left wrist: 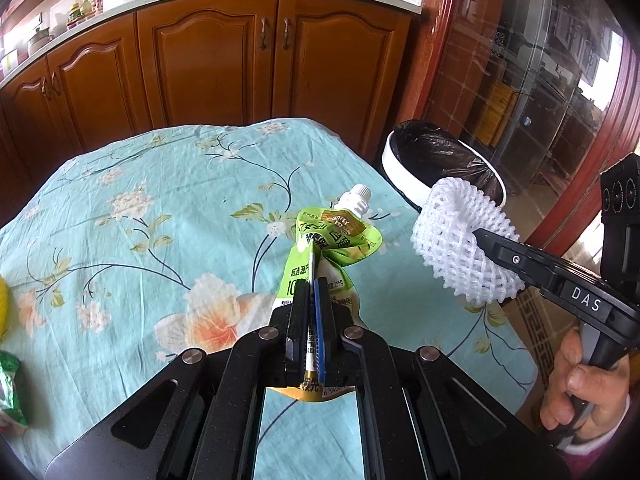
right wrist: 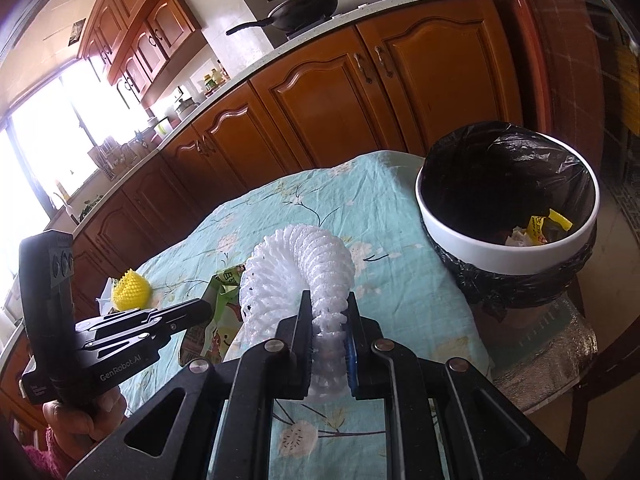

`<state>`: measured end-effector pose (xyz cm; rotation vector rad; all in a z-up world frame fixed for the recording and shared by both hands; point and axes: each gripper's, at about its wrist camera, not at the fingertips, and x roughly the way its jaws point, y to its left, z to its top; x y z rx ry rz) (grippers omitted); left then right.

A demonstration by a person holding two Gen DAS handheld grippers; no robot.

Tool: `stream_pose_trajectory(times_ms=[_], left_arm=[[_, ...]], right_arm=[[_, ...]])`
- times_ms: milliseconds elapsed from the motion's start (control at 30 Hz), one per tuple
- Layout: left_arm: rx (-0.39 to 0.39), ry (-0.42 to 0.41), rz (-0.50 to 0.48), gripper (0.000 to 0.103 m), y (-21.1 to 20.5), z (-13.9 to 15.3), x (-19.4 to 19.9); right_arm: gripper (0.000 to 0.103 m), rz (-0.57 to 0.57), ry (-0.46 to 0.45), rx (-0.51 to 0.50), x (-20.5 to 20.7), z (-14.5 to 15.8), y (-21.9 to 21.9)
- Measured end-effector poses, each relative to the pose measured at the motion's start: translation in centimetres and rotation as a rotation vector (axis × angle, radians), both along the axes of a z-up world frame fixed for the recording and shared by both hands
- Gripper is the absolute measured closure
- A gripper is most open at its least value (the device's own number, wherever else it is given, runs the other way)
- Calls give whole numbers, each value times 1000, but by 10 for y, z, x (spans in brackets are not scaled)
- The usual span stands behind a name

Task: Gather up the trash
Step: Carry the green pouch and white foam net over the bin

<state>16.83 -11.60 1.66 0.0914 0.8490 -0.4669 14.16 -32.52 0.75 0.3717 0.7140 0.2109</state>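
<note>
Presently, I found the left tongs (left wrist: 311,322) clamped on the green spouted pouch (left wrist: 328,254), its crumpled body pinched flat between the pads and its white screw spout pointing away over the bench (left wrist: 160,216). The pouch hung above the floral teal cloth, near the bench's right edge. My right tongs (right wrist: 329,320) were closed on the white foam fruit net (right wrist: 298,272), which curled upward from the pads in an arch. In the left wrist view the same net (left wrist: 460,236) sat between the pouch and the white bin (left wrist: 400,172), overlapping the bin's near rim in the picture; whether it touched, I could not tell. The bin, lined with a black bag (right wrist: 508,184), stood just beside the bench's far right corner, with yellow wrappers (right wrist: 544,226) and crumpled paper lying at its bottom. A yellow spiky ball (right wrist: 130,290) rested on the cloth at the left, well apart from the bin.
</note>
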Motion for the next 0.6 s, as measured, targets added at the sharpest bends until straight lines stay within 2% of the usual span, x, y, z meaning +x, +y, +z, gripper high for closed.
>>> stream_pose_trajectory(times_ms=[600], left_arm=[[-2, -12, -46, 101, -28, 9, 4]], right_arm=[[90, -65, -13, 10, -10, 2, -36]])
